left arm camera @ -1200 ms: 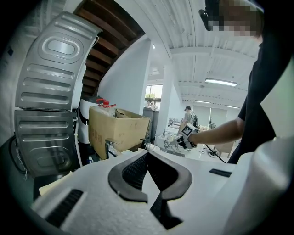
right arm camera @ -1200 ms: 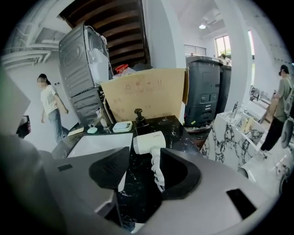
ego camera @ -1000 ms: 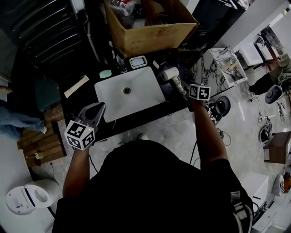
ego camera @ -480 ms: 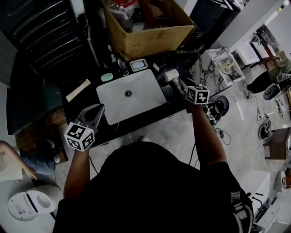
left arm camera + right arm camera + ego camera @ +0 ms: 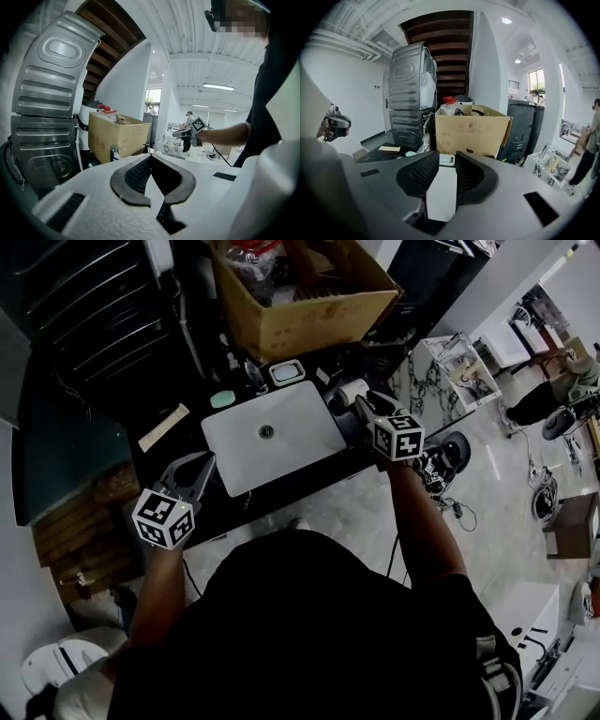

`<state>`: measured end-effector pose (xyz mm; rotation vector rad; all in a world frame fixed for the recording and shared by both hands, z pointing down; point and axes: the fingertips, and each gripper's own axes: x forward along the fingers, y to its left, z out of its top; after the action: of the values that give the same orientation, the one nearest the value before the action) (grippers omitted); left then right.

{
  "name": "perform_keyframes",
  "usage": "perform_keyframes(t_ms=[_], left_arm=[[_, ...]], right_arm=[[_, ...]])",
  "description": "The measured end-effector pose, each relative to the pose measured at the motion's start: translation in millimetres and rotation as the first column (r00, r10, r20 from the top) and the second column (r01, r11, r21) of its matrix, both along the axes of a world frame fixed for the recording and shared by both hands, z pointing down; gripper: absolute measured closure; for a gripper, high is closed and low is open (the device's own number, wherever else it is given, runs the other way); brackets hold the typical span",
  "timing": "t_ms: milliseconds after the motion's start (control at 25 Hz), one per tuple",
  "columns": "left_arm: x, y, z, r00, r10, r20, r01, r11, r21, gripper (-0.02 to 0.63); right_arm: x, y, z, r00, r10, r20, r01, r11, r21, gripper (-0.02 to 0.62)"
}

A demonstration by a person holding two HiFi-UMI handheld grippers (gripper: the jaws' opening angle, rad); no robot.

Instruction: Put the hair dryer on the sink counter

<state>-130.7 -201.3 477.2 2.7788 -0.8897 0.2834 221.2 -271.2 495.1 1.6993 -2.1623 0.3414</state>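
Observation:
The white hair dryer (image 5: 352, 391) lies on the black counter (image 5: 309, 472), just right of the white sink basin (image 5: 272, 434). My right gripper (image 5: 367, 411) reaches over it from the near side. In the right gripper view its jaws are closing, and the dryer's white handle (image 5: 442, 194) fills the gap between the dark pads (image 5: 419, 174) of the right gripper (image 5: 447, 161). My left gripper (image 5: 190, 476) hovers at the counter's front left edge, away from the dryer. In its own view the left gripper (image 5: 151, 157) has its tips together with nothing between them.
A big cardboard box (image 5: 300, 296) stands behind the sink. A soap dish (image 5: 286, 371), a green soap (image 5: 221, 398) and a faucet (image 5: 247, 371) line the basin's far edge. A pale flat strip (image 5: 161, 427) lies at the left. A marble stand (image 5: 450, 371) is at the right.
My right gripper has moved left and forward over the hair dryer's handle. The left gripper has barely moved. A person at the left edge has shifted down the frame.

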Motion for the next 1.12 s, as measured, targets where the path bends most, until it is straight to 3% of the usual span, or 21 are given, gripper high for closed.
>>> perform_keyframes(t_ms=[600,1120], left_arm=[[-35.0,-5.3,-4.5,1.0,0.023,0.012,-0.023,1.0,0.008,0.592],[-36.3,-5.3,-4.7,0.998,0.056,0.003,-0.056,0.998,0.015,0.592]], right_arm=[[-56.4,24.4,-17.3,0.999,-0.032,0.0,0.032,0.998,0.053,0.526],[-68.9,45.4,-25.7,1.0,-0.005,-0.006,0.005,0.996,0.091,0.551]])
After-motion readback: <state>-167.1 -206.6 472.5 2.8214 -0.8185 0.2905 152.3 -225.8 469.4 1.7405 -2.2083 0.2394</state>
